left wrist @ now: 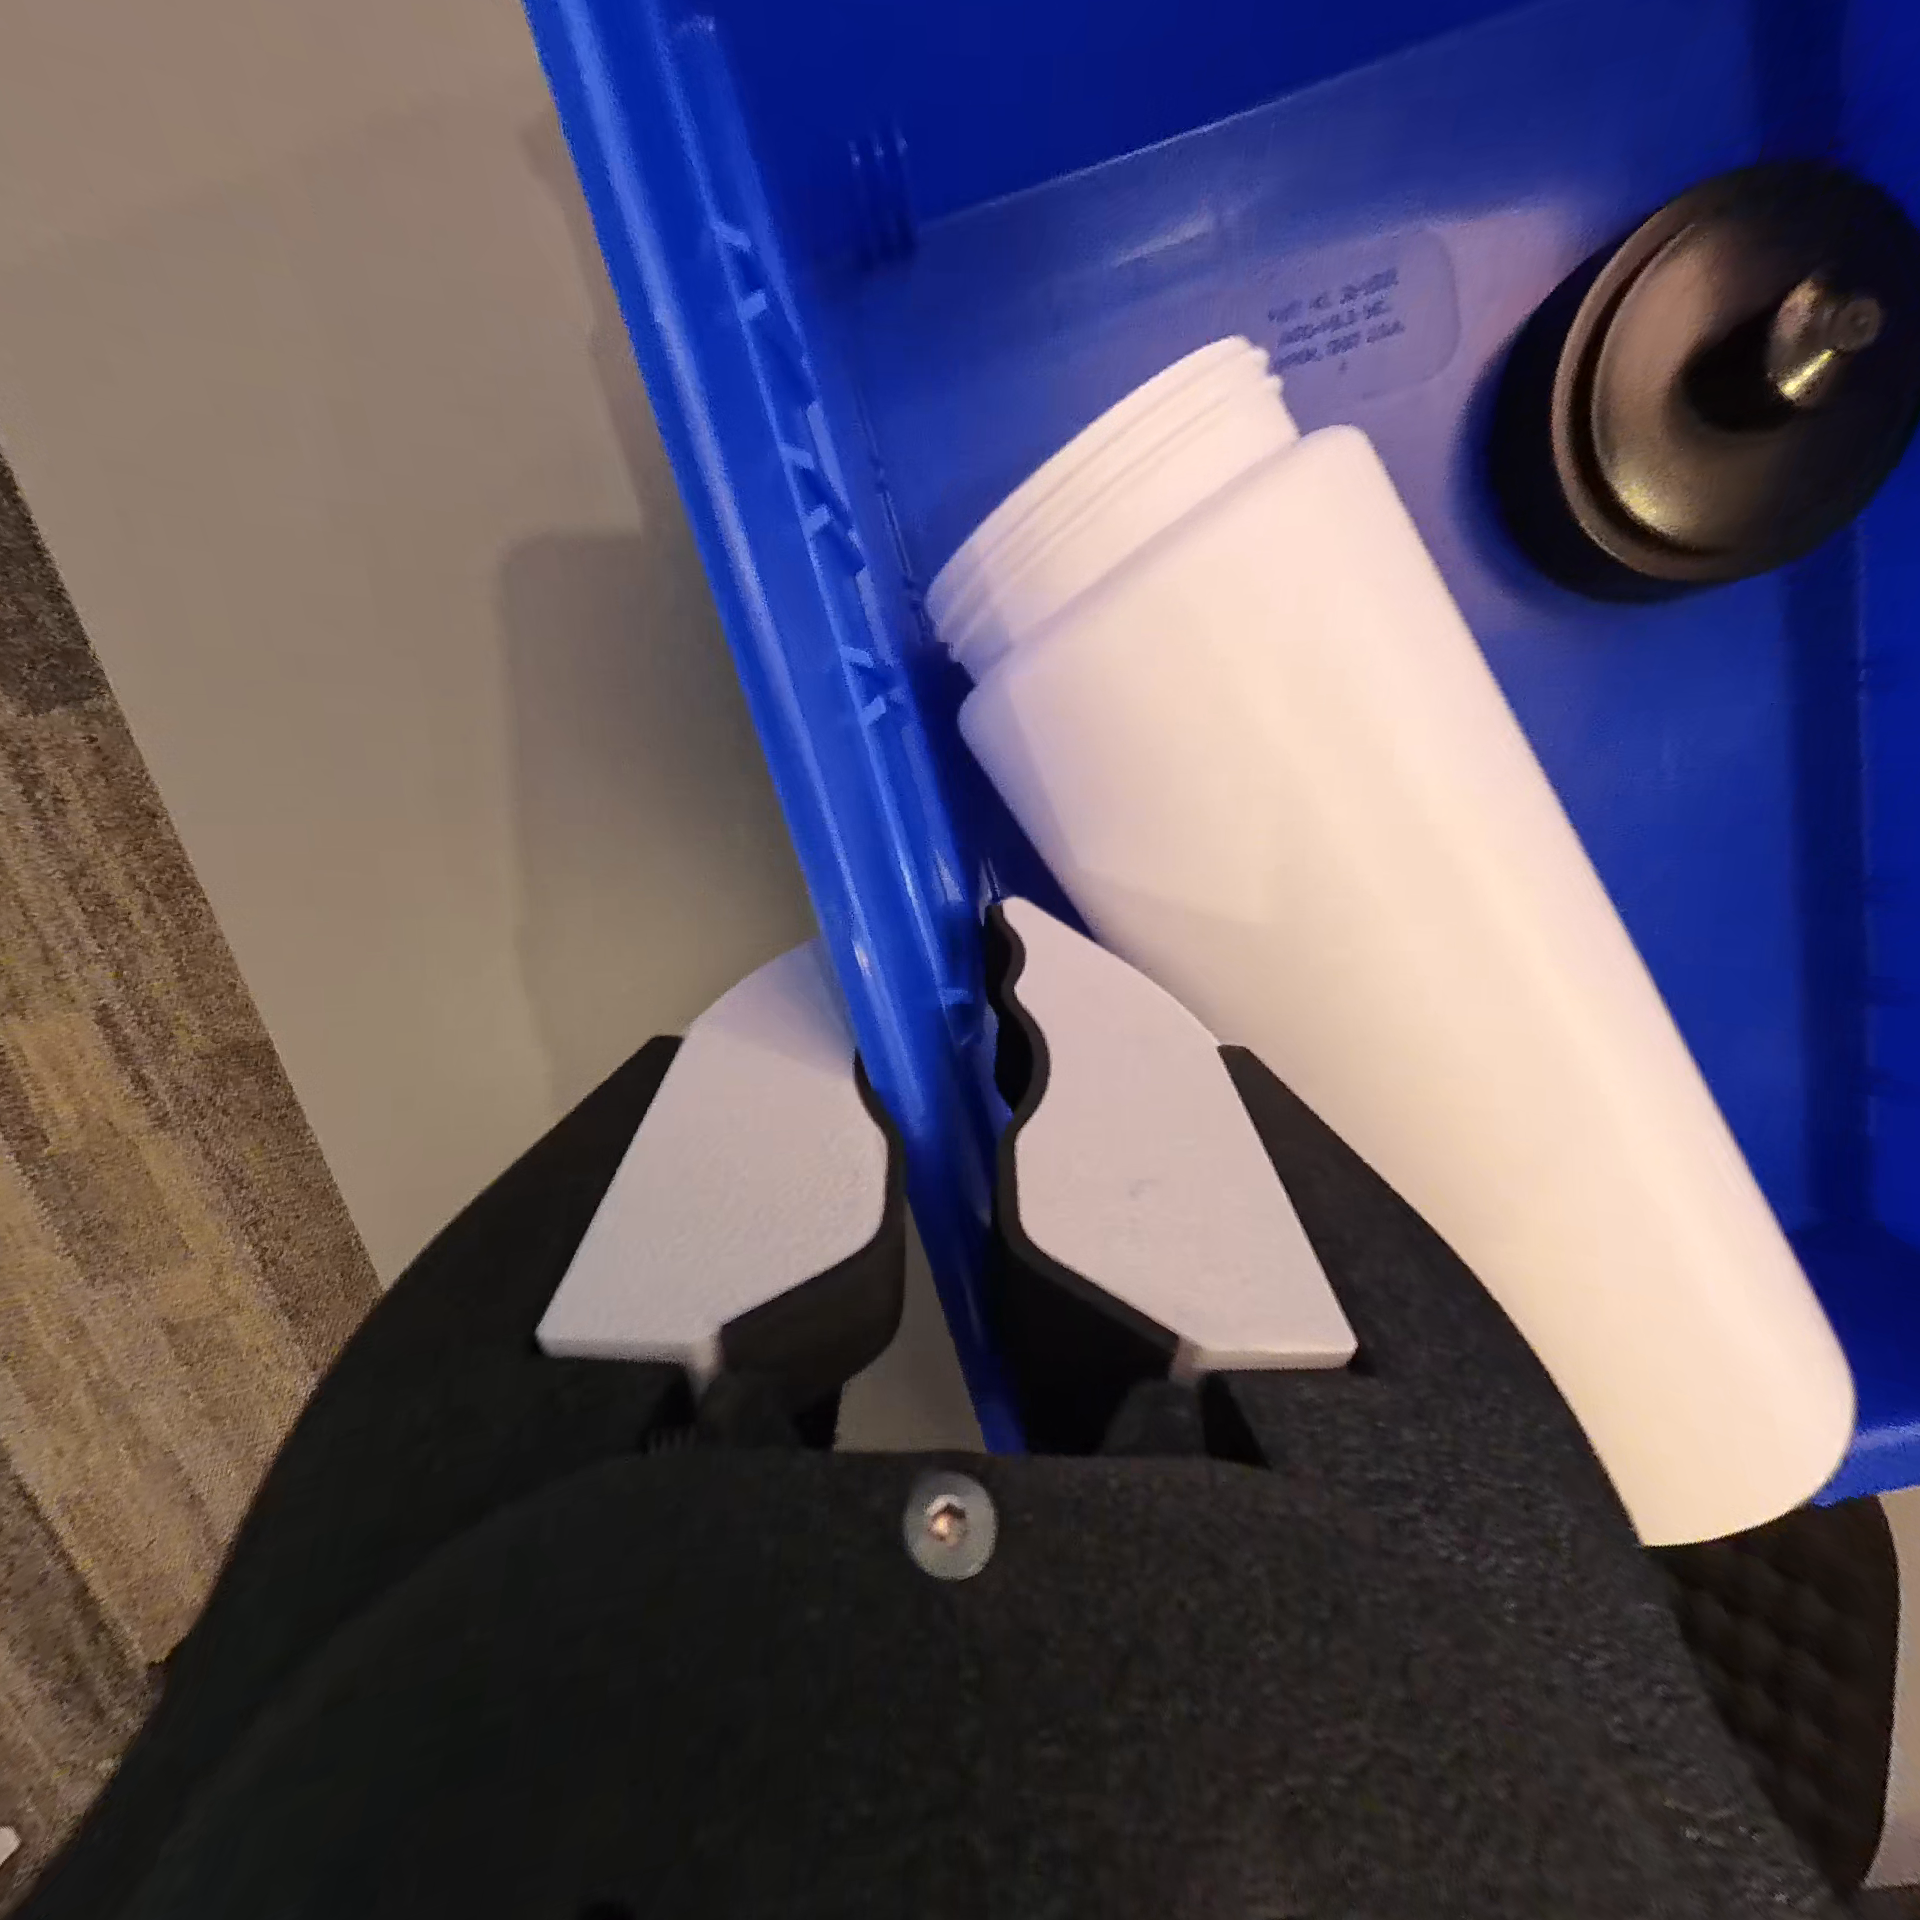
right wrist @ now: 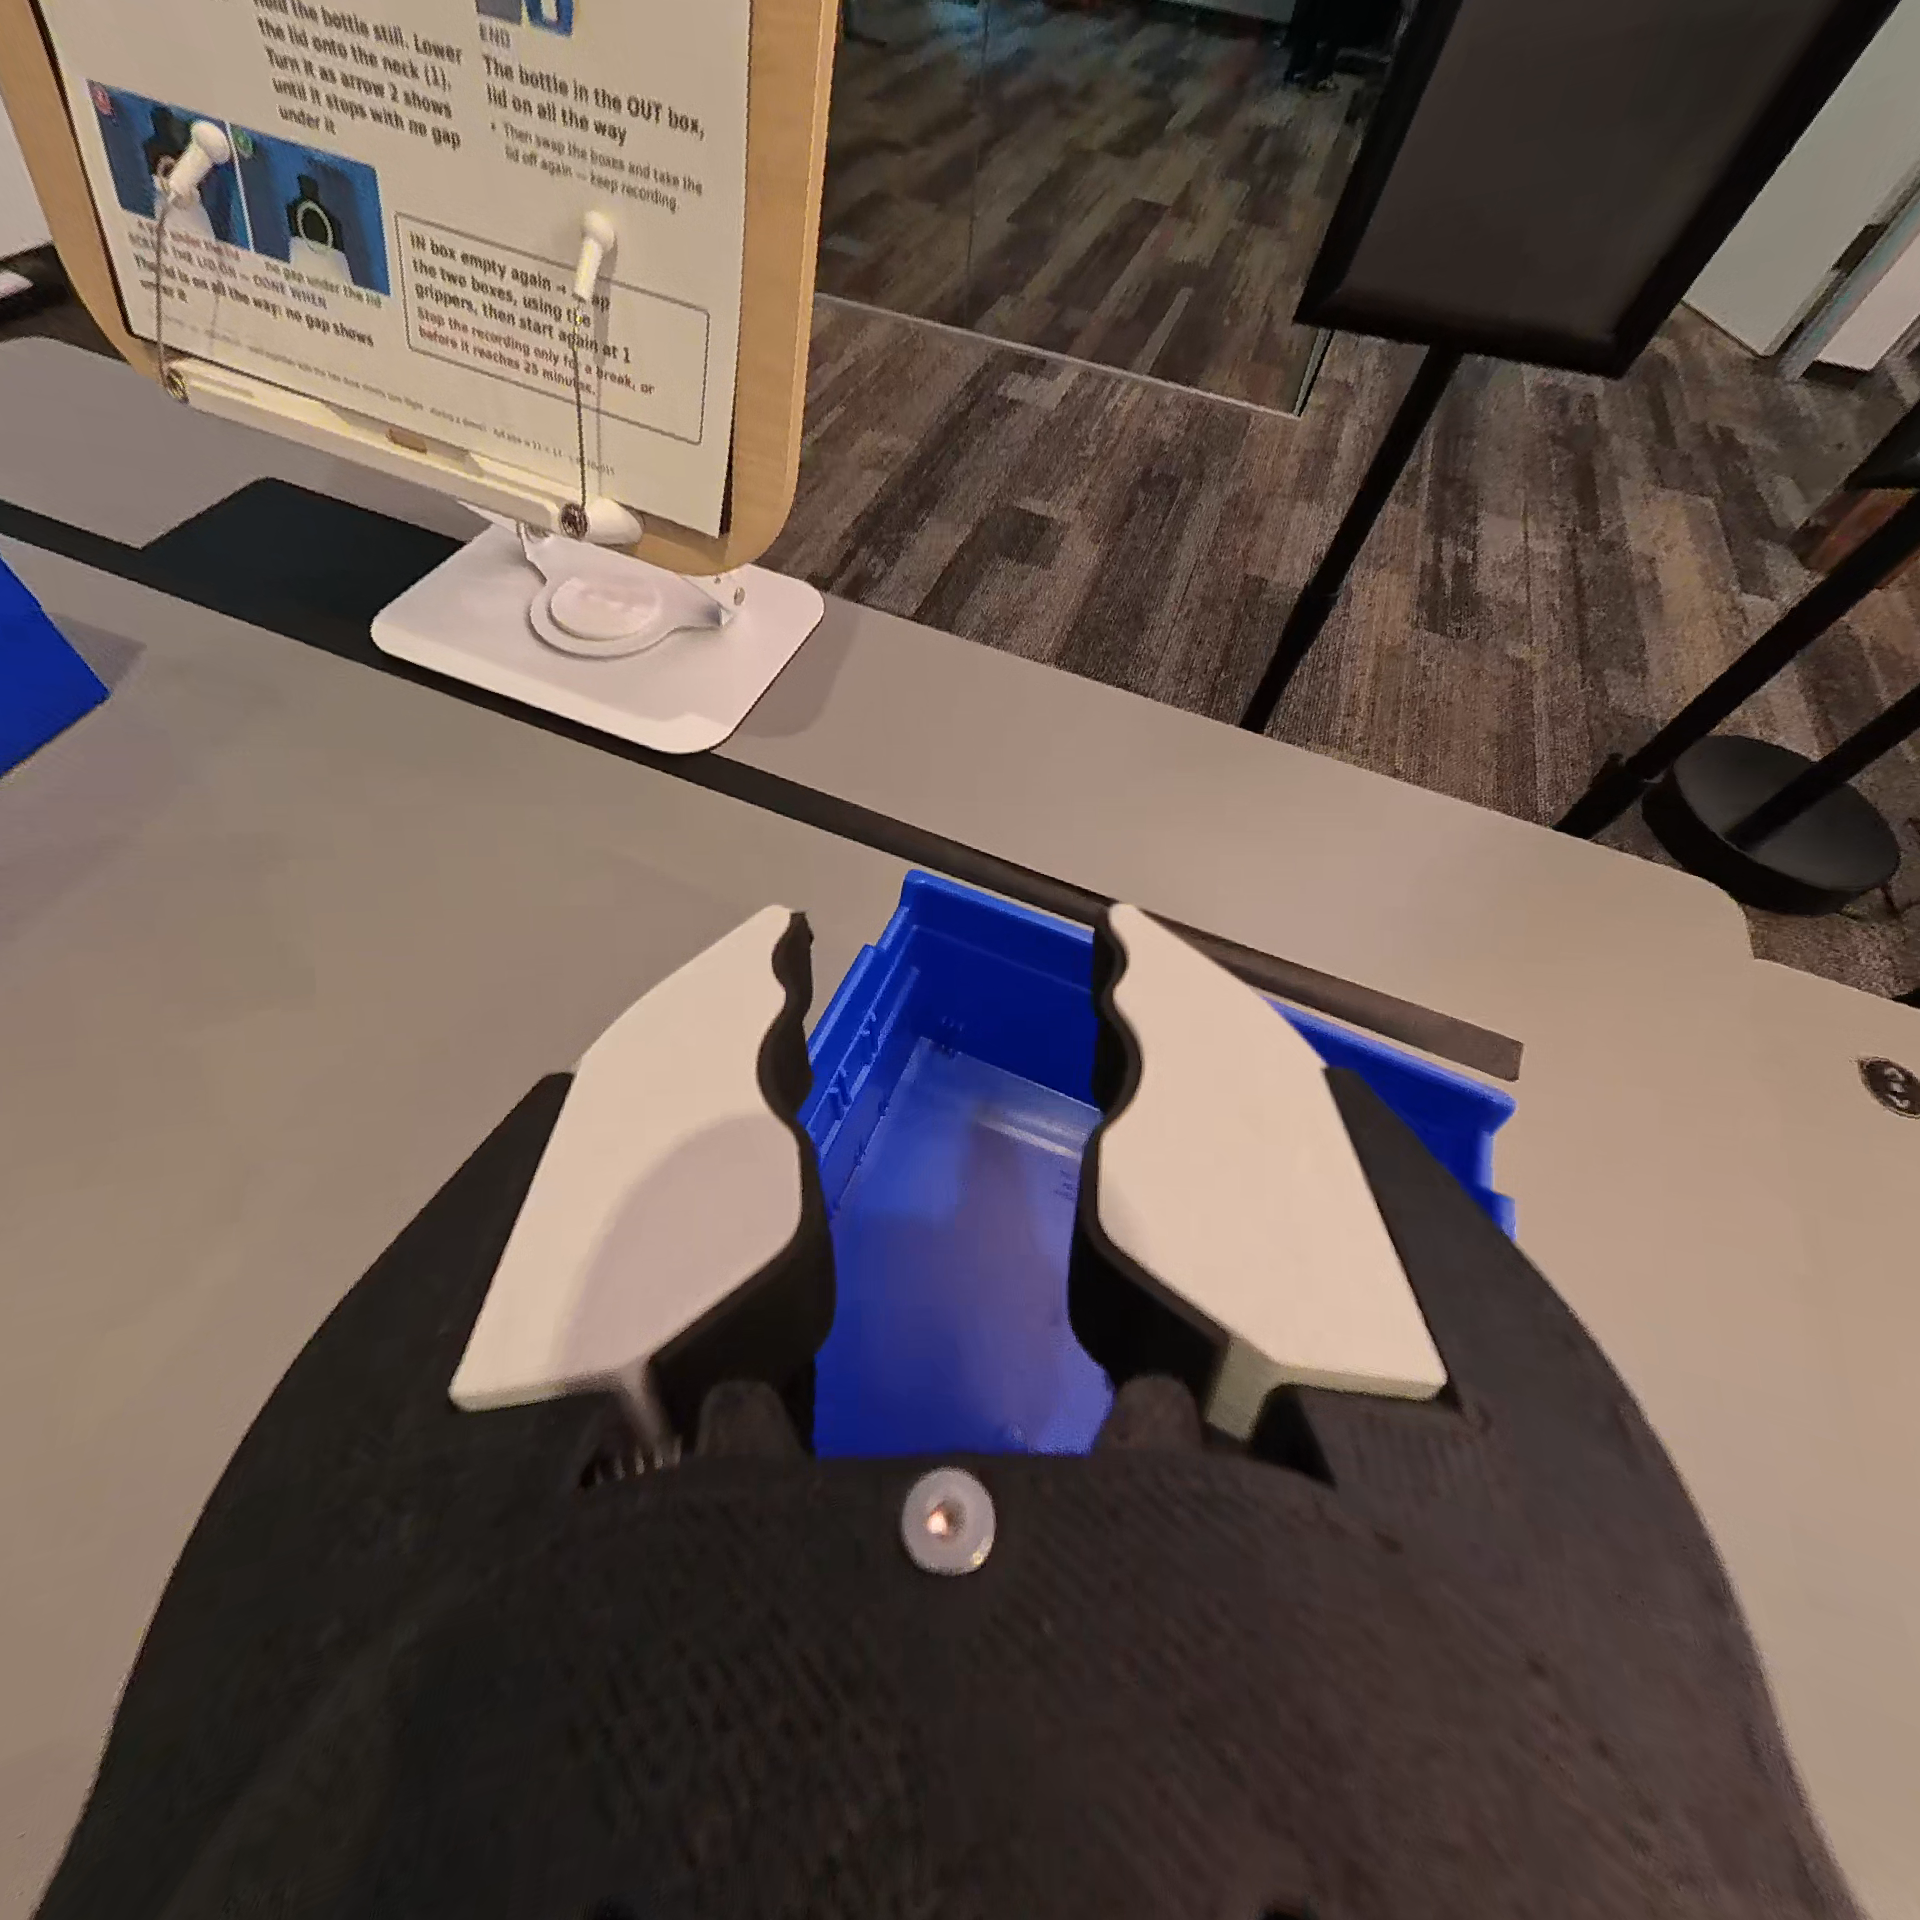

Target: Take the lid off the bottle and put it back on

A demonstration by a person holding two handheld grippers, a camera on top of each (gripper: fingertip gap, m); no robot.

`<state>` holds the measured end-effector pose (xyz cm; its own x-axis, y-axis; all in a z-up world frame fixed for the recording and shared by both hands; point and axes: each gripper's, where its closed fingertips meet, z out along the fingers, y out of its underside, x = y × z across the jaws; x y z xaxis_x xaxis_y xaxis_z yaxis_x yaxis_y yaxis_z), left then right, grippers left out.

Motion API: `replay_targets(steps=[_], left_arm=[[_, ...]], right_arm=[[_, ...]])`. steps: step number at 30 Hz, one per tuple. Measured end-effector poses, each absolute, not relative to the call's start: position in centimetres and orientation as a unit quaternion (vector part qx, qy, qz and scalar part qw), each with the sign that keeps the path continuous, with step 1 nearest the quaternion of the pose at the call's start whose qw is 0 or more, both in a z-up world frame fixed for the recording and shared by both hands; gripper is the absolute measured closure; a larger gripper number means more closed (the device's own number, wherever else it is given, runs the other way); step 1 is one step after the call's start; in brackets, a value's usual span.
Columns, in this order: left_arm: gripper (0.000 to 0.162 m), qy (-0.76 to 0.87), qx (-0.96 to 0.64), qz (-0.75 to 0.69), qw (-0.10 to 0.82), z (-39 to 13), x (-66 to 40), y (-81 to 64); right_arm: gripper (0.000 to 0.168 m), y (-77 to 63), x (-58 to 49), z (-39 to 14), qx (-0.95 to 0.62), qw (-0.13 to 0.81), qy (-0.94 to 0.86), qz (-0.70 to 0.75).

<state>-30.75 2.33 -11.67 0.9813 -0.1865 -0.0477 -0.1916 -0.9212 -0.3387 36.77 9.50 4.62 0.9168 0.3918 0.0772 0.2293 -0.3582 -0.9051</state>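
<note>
The left tool point(left wrist: 935, 966) pinches the side wall of a blue bin point(left wrist: 790, 582). Inside, a white bottle point(left wrist: 1299, 883) lies lidless, touching the tool's inner finger, its threaded neck pointing away. Moulded writing marks the bin floor. The right tool point(right wrist: 951, 935) hangs spread above another blue bin point(right wrist: 1403, 1081) on the worktop point(right wrist: 312, 987), near a printed instruction sheet point(right wrist: 468, 260).

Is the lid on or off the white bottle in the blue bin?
Off. The white bottle lies on its side in the blue bin, its threaded neck bare. No lid is clearly visible in either view.

White bottle point(left wrist: 1340, 914), blue bin point(left wrist: 1039, 187), grey table point(right wrist: 312, 935).
</note>
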Motion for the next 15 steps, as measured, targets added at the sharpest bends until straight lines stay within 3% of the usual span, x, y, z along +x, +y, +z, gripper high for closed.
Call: replay_targets(steps=[5, 7, 9, 12, 15], left_arm=[[0.131, 0.052, -0.975, 0.058, 0.208, -8.9, -31.8, 2.6], [0.113, 0.026, -0.964, 0.030, 0.264, -5.4, -30.2, 2.7], [0.104, 0.017, -0.951, -0.042, 0.306, -2.4, -26.8, 2.1], [0.093, 0.031, -0.954, -0.128, 0.271, -2.1, -22.1, 0.4], [0.081, 0.037, -0.977, -0.041, 0.205, -5.0, -22.5, 0.5]], right_arm=[[0.115, 9.5, 36.6, 4.4, -0.823, 0.528, -0.196, 0.066], [0.115, 9.4, 36.5, 4.5, -0.824, 0.526, -0.201, 0.060], [0.115, 9.4, 36.4, 4.5, -0.825, 0.524, -0.203, 0.054], [0.115, 9.4, 36.1, 4.3, -0.827, 0.519, -0.209, 0.051], [0.114, 9.3, 35.8, 4.0, -0.830, 0.512, -0.216, 0.043]])
